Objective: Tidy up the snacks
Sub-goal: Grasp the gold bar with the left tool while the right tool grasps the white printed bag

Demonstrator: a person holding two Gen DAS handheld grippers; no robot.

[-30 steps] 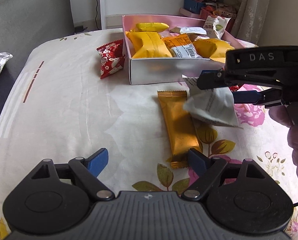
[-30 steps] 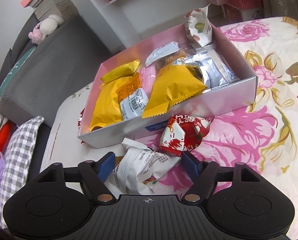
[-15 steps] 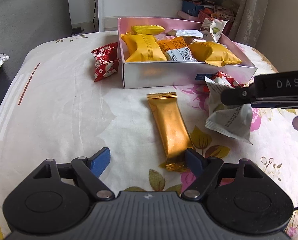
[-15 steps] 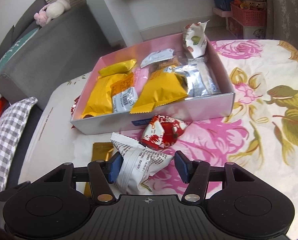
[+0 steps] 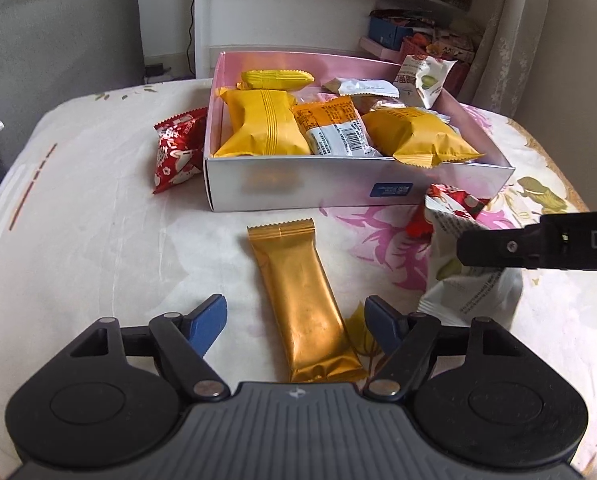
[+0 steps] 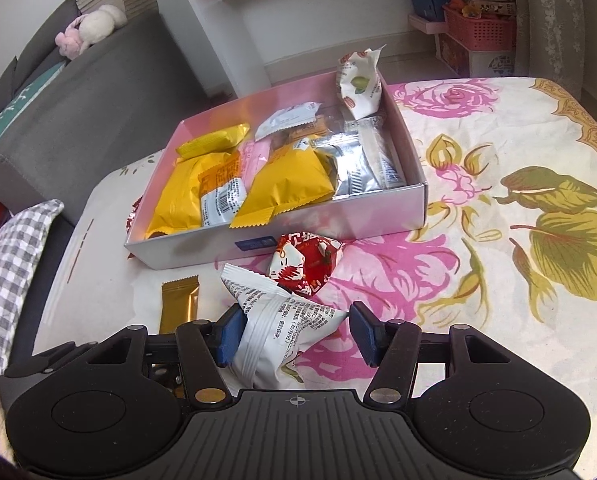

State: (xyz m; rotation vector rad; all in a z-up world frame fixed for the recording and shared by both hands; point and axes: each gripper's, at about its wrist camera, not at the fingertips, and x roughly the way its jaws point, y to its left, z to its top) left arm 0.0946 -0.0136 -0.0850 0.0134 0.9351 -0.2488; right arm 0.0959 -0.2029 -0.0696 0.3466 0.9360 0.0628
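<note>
Bench under floral cloth (image 6: pixel 518 128) fills both views. Pink snack box (image 5: pixel 310 188), upper centre of left view, holds yellow and orange packets. Left hand-held gripper (image 5: pixel 296 320), lower centre, jaws spread wide either side of gold bar packet (image 5: pixel 302 300), not touching it. Right hand-held gripper (image 6: pixel 294 332), lower centre of right view: jaws apart, white packet (image 6: pixel 278 320) between them, left pad touching, right pad clear. Red packet (image 6: pixel 304 264) just beyond, near box front wall
</note>
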